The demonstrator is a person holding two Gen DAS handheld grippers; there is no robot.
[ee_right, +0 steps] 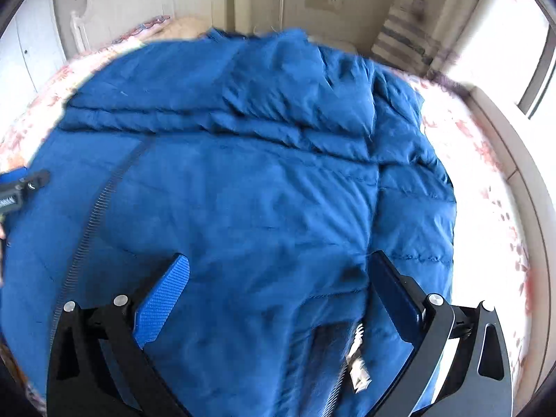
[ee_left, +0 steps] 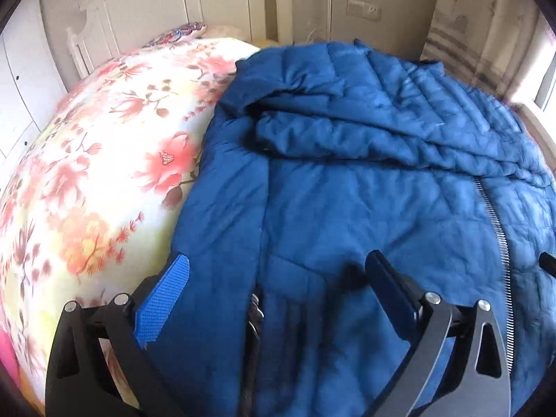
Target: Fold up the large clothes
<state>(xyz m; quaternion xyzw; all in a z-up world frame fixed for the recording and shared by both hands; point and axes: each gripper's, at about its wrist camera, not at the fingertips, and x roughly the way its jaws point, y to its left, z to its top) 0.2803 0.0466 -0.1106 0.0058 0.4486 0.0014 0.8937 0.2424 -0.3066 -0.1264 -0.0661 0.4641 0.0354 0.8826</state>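
Sprawling blue quilted jacket (ee_right: 243, 180), rumpled, unzipped.

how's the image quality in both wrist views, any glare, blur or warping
Left wrist view: the floral bedspread is blown out near white, fisheye bows it, and the blue jacket is slightly soft. Right wrist view: the window glares, washing out the bedding, and the jacket's far edge is motion-blurred.

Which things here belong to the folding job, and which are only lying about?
Belong to the job:
- blue padded jacket
- left gripper, open
- right gripper, open

Only lying about:
- floral bedsheet
- patterned pillow
- white headboard
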